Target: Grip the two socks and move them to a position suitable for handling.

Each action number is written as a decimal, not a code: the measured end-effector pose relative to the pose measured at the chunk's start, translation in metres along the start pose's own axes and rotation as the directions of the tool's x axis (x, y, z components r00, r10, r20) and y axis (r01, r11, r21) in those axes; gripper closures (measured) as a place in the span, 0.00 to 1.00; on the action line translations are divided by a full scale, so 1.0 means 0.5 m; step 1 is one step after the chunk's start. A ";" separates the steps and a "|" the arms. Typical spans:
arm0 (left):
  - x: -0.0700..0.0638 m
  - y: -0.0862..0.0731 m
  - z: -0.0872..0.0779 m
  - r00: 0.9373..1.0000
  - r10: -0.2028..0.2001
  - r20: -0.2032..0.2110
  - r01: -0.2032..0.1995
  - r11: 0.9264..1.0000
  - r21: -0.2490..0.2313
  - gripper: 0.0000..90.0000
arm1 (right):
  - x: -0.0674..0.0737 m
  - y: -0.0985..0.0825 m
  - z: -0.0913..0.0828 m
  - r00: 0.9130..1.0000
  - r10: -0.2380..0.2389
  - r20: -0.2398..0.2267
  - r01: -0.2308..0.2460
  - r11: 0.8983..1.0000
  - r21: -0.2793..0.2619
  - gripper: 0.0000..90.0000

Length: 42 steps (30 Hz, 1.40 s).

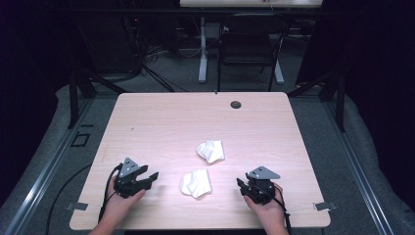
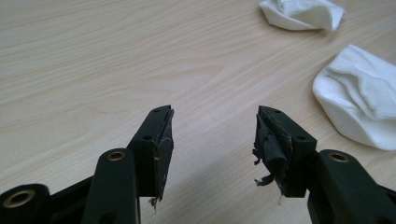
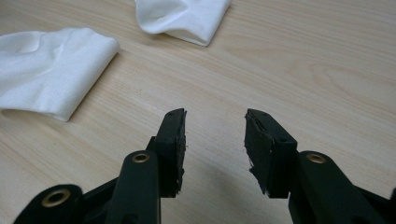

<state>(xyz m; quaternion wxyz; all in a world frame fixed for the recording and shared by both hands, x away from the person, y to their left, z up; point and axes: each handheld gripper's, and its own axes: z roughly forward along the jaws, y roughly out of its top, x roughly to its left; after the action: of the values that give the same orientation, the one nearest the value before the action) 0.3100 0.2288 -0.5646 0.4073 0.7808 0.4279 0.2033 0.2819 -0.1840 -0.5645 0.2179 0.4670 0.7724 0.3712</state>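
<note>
**Grippers open beside two white cloths**

Left gripper [image 1: 149, 177] rests low on the counter [image 1: 161, 122], held in a hand [image 1: 119, 200], its jaws spread wide with only bare wood between them. In the left gripper view the pads [image 2: 164, 140] look frayed, with scraps hanging from their edges. Just to the right of this gripper lies the near cloth [image 1: 196, 183], a crumpled white piece, not touched by it. Beyond that cloth, farther up the counter and a little right, lies the far cloth [image 1: 211, 151], likewise crumpled and separate from the first. On the other side of the near cloth sits the right gripper [image 1: 241, 184], held in the other hand [image 1: 266, 208]; its jaws also stand wide apart and grasp nothing. A small dark grommet [image 1: 236, 104] is set in the counter near its far edge, well beyond both cloths.
</note>
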 end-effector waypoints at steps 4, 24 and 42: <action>-0.002 -0.004 -0.005 1.000 0.002 0.006 -0.002 1.000 0.002 0.54 | 0.002 0.003 0.004 1.000 0.008 -0.009 -0.008 1.000 -0.003 0.65; -0.015 -0.005 -0.026 0.999 -0.029 -0.017 0.029 0.999 -0.037 0.55 | 0.051 0.024 0.003 0.999 -0.029 -0.038 0.028 1.000 -0.013 0.70; -0.076 0.041 -0.003 0.997 -0.026 0.073 0.030 0.998 -0.049 0.65 | 0.140 0.087 0.032 0.983 -0.116 -0.142 0.117 0.993 -0.002 0.79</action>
<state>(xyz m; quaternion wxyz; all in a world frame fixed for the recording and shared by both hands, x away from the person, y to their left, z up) 0.2984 0.1915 -0.5459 0.4447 0.7712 0.4186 0.1797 0.2846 -0.1038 -0.5400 0.1823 0.3940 0.8132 0.3877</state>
